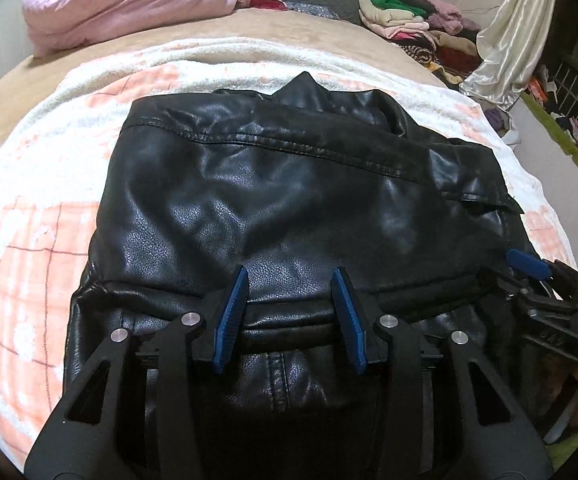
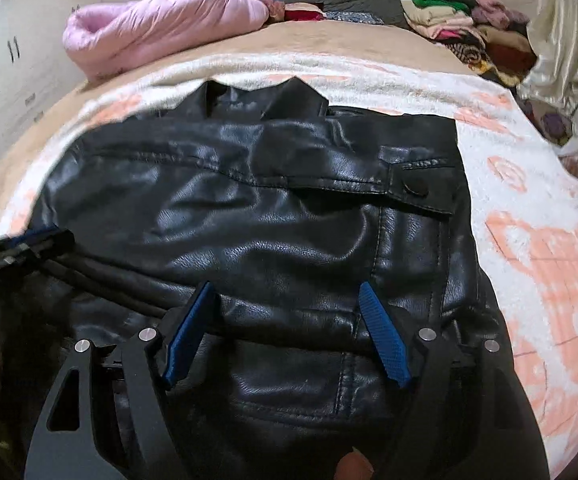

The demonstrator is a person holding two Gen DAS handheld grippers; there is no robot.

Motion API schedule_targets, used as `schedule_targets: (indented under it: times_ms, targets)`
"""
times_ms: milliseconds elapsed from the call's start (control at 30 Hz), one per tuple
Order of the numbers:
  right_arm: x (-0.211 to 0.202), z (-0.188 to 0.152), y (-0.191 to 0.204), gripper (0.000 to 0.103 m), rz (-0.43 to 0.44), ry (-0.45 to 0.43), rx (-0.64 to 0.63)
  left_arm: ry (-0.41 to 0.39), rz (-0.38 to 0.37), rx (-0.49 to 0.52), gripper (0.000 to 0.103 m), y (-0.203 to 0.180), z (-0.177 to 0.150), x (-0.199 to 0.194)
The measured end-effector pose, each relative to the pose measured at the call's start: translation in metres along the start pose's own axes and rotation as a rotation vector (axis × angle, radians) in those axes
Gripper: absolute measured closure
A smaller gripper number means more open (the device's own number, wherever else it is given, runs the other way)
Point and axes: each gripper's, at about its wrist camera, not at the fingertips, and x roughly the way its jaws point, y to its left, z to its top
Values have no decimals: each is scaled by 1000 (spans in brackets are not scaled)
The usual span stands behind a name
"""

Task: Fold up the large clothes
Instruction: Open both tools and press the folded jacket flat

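Note:
A black leather jacket [image 1: 269,184] lies folded into a block on a white and orange blanket [image 1: 29,240], collar at the far side. My left gripper [image 1: 293,276] hangs over the jacket's near folded edge with its blue pads apart and not pressing the leather. My right gripper [image 2: 287,286] stands wide open over the same near edge of the jacket [image 2: 249,208], further right, below the flap pocket [image 2: 413,192]. One of its blue pads [image 1: 527,265] shows at the right of the left wrist view.
A rolled pink duvet [image 1: 121,4] lies at the far left of the bed. A pile of folded clothes [image 1: 417,28] sits at the far right beside a cream satin curtain [image 1: 517,40]. Blanket [image 2: 529,240] lies bare to the jacket's right.

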Motion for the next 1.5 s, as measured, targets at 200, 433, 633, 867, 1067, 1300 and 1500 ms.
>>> schedule_targets:
  times_ms: [200, 433, 633, 867, 1067, 1300, 1500]
  targets:
    - [-34, -2, -13, 10, 68, -75, 78, -3, -64, -41, 51, -1, 3, -12]
    - [-61, -6, -15, 6, 92, -127, 72, -18, -82, -52, 26, -7, 4, -27]
    - [-75, -5, -15, 5, 103, -153, 77, -53, -88, -51, 10, -11, 7, -44]
    - [-92, -3, -8, 5, 105, -186, 70, -76, -93, -47, 10, -13, 7, -61]
    - [-111, -2, -1, 5, 109, -222, 60, -89, -99, -32, 10, -17, 5, -75]
    - [-133, -3, 4, 5, 115, -259, 47, -108, -107, -19, 10, -20, 1, -90]
    - [-147, -10, 7, 5, 112, -277, 29, -122, -105, -7, 10, -20, -6, -103]
